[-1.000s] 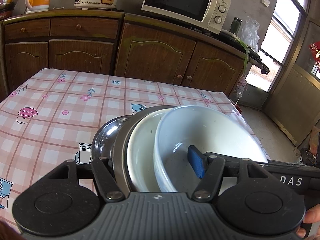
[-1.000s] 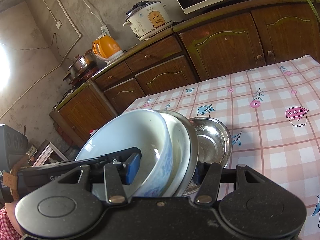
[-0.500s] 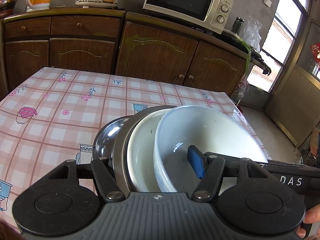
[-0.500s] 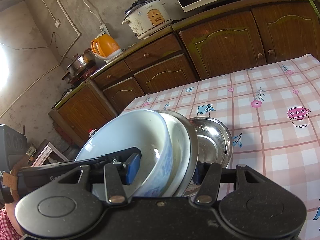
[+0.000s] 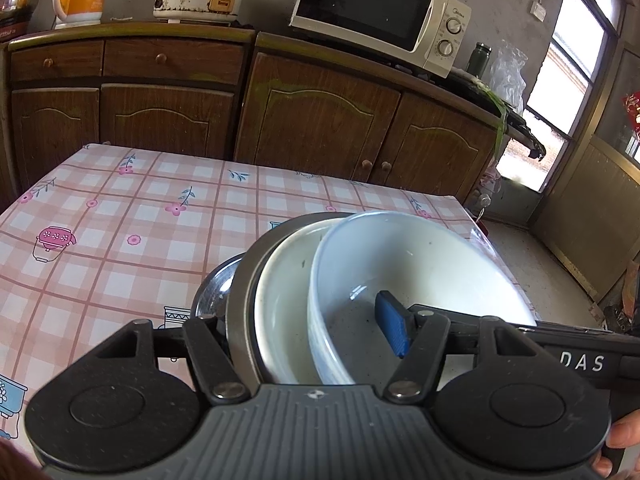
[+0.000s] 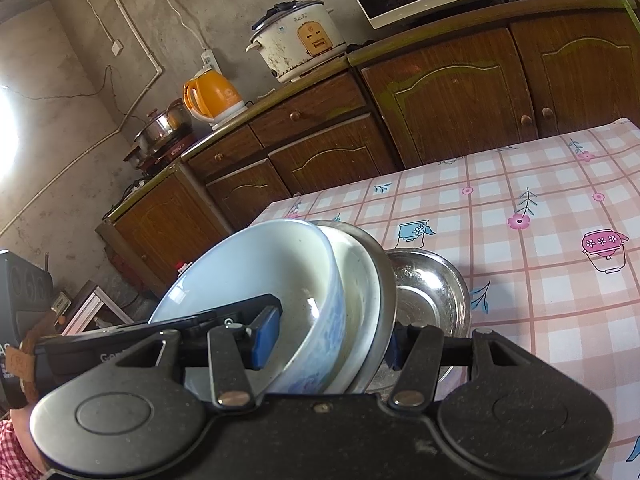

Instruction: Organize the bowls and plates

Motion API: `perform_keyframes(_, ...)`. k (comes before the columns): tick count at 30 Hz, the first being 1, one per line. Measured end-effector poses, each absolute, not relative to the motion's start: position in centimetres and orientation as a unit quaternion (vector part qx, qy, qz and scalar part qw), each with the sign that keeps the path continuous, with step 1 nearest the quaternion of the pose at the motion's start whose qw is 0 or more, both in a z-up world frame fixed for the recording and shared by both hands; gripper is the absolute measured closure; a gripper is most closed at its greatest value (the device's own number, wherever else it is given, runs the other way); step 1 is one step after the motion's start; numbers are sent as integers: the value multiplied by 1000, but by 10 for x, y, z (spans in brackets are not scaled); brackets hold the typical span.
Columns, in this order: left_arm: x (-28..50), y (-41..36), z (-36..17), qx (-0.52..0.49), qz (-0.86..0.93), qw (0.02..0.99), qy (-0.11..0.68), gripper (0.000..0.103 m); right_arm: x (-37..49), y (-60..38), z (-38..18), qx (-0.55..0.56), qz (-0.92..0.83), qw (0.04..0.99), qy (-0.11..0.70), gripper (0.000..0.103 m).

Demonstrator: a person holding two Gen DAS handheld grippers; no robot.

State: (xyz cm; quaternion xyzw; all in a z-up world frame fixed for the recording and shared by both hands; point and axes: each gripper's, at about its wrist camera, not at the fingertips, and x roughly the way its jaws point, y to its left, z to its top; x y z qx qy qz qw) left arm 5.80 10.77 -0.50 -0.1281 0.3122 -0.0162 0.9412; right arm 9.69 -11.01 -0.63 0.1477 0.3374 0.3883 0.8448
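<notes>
A tilted stack of dishes stands on edge between both grippers: a white bowl [image 5: 420, 264] with a blue pattern outside [image 6: 248, 272], a white plate [image 5: 280, 312] [image 6: 356, 280] and a metal plate [image 5: 240, 300] [image 6: 380, 264]. My left gripper [image 5: 304, 324] is shut on the stack, one blue pad inside the bowl and the other finger hidden behind the metal plate. My right gripper [image 6: 328, 342] clamps the same stack the same way. A steel bowl [image 5: 214, 288] [image 6: 428, 292] lies on the table just behind the metal plate.
The table [image 5: 120, 216] [image 6: 540, 184] wears a pink checked cloth, and the stack sits near its edge. Brown cabinets [image 5: 320, 120] stand beyond with a microwave [image 5: 376, 12], rice cooker [image 6: 296, 40] and orange kettle [image 6: 212, 96]. A hand [image 5: 624, 436] shows at the lower right.
</notes>
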Motion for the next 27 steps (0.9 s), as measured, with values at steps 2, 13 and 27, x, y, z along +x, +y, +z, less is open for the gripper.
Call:
perform_keyframes(2, 60, 109, -4, -129, -17, 941, 311, 38, 95, -111, -4, 147, 388, 845, 336, 38)
perform_keyframes(13, 65, 113, 0, -128, -19, 943, 308, 38, 87, -118, 1, 145, 385, 848, 334, 38)
perform_keyframes(27, 70, 119, -9, -131, -19, 938, 319, 38, 92, -110, -1, 140, 380, 844, 352, 38)
